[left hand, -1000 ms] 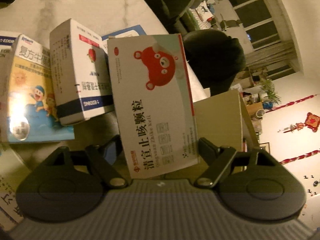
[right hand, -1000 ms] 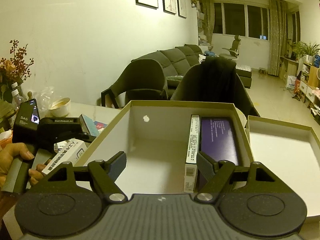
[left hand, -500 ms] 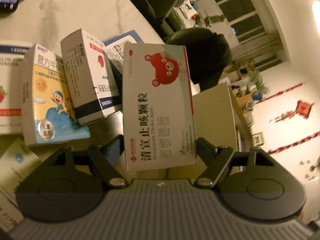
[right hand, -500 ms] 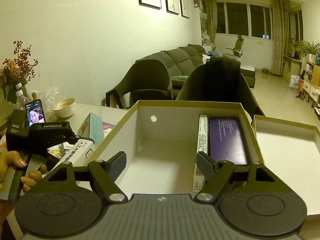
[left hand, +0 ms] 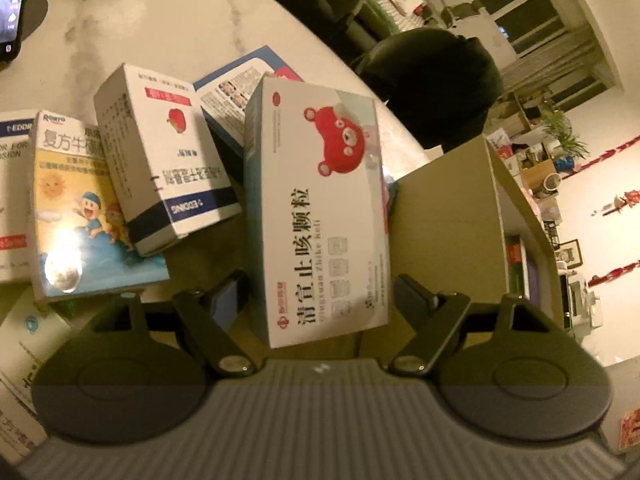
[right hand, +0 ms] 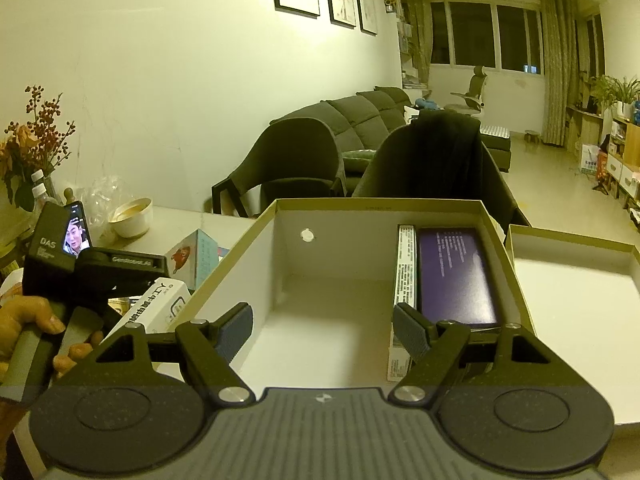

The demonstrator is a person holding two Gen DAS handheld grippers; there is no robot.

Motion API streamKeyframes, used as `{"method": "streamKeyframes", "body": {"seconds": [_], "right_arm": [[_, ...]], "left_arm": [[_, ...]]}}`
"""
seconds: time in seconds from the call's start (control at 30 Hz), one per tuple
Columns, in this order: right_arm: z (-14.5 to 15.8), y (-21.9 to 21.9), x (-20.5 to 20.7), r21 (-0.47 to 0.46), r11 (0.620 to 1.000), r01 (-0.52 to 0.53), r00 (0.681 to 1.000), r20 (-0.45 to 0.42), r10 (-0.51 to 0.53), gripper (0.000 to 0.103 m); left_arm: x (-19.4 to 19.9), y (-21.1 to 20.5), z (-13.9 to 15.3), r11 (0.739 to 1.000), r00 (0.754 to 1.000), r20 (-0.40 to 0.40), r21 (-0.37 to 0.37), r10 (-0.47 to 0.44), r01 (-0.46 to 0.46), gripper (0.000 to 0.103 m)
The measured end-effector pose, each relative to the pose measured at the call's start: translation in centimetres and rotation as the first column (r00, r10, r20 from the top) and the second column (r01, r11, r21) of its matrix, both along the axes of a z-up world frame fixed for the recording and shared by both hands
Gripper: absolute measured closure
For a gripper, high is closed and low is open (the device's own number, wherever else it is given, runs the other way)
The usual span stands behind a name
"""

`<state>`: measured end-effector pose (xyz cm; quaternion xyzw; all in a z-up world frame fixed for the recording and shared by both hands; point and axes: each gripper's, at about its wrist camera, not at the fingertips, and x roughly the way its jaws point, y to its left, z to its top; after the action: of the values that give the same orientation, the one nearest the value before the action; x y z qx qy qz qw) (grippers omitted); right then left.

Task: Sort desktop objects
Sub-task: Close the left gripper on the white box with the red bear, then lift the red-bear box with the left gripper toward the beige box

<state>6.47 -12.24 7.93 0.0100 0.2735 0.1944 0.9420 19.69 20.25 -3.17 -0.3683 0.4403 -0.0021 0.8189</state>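
Left wrist view, left to right: cartoon box (left hand: 80, 208), white apple-print box (left hand: 160, 160) leaning on it, and a blue-edged box (left hand: 248, 80) crowd the marble table (left hand: 160, 20). Only this view shows that pile; the phone (left hand: 10, 8) sits at the far top-left edge

The left gripper (left hand: 320, 292) is clamped on the bear box (left hand: 320, 208), printed face to the camera, long axis running away along the fingers. Its jaws have just eased open a touch, with the box between the pads. The bear box hangs above the pile, its right edge just beside the carton (left hand: 448, 220) outer wall. A dark chair (left hand: 432, 84) stands beyond the table edge

Right wrist view shows what the left misses: the carton interior. A hand (right hand: 28, 320) at far left wraps the left gripper's handle, with one end of the held white box poking toward the carton's left wall. A bowl (right hand: 132, 216) sits behind it

The right gripper (right hand: 322, 320) has its jaws released with nothing between them, poised over the carton's near edge and pitched down into it. The left and middle of the carton floor are bare. A narrow white box (right hand: 406, 272) on edge and a purple box (right hand: 452, 276) are packed side by side, the purple one against the right wall. The right fingertip overlaps the narrow box's near end; I can't tell if it touches

A shallow lid tray (right hand: 572, 280) lies just beside the carton on the right
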Motion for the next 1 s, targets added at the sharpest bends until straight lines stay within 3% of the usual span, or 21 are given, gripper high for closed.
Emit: {"method": "streamKeyframes", "body": {"seconds": [0.17,0.4,0.77,1.0], "right_arm": [[-0.2,-0.1,-0.1,0.005,1.000,0.001,1.000,-0.005,-0.001,0.023],[-0.4,-0.3,0.1,0.013,1.000,0.003,1.000,-0.013,-0.003,0.023],[-0.2,-0.6,0.0,0.016,1.000,0.003,1.000,-0.013,-0.002,0.023],[0.0,-0.5,-0.1,0.022,1.000,0.004,1.000,-0.012,-0.004,0.023]], "left_arm": [[0.6,0.0,-0.6,1.000,0.999,-0.030,-0.010,0.026,-0.026,0.019],[1.2,-0.9,-0.3,0.998,0.998,-0.041,0.036,0.050,-0.048,0.018],[0.3,-1.6,0.0,0.996,1.000,0.012,0.088,0.029,-0.030,0.021],[-1.0,-0.8,0.4,0.998,0.998,0.056,0.054,0.037,-0.040,0.021]]}}
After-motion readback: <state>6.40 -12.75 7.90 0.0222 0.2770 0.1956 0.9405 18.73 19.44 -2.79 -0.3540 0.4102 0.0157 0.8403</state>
